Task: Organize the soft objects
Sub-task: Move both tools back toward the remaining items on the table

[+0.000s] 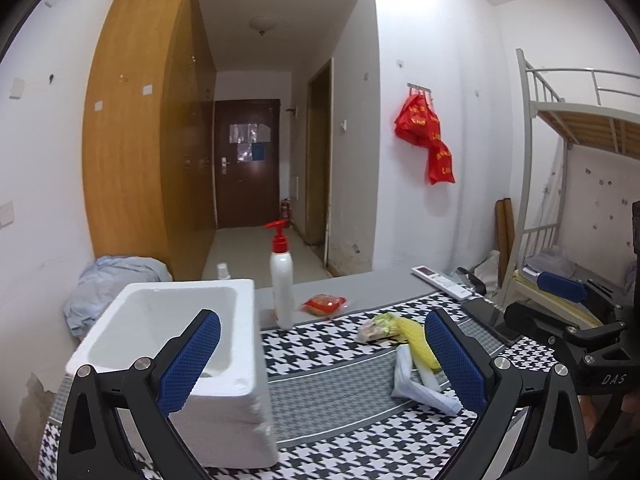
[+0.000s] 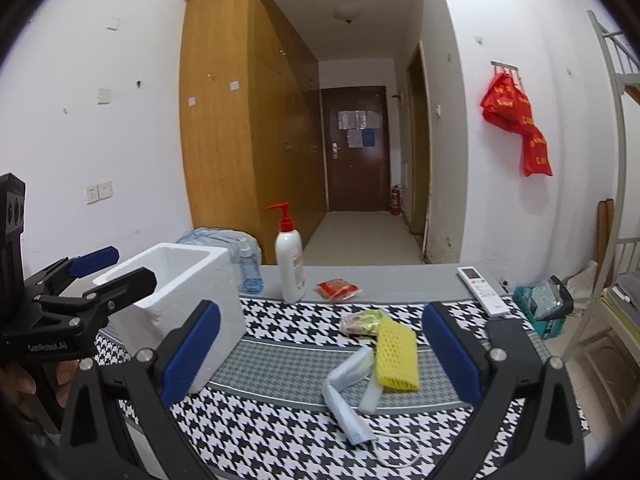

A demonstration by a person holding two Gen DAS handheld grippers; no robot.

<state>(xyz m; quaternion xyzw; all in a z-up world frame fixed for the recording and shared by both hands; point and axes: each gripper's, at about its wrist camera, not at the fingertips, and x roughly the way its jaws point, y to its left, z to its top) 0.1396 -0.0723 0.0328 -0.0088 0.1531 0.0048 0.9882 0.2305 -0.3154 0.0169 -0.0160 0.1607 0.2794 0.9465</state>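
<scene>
A yellow foam net sleeve (image 2: 397, 358) lies on the houndstooth table cloth (image 2: 280, 424), and it shows in the left wrist view (image 1: 418, 340) too. Beside it lie a light blue face mask (image 2: 344, 396), a white foam piece (image 2: 370, 394) and a small snack packet (image 2: 362, 322). A red packet (image 2: 337, 289) lies further back. A white foam box (image 1: 168, 344) stands open at the left; the right wrist view (image 2: 180, 300) shows it too. My left gripper (image 1: 324, 364) is open and empty above the table. My right gripper (image 2: 320, 360) is open and empty before the soft things.
A white pump bottle with red top (image 2: 290, 264) and a small blue spray bottle (image 2: 249, 268) stand behind the box. A white remote (image 2: 483, 290) and a dark phone (image 1: 486, 316) lie at the right. Blue cloth (image 1: 108, 284) is heaped at the far left.
</scene>
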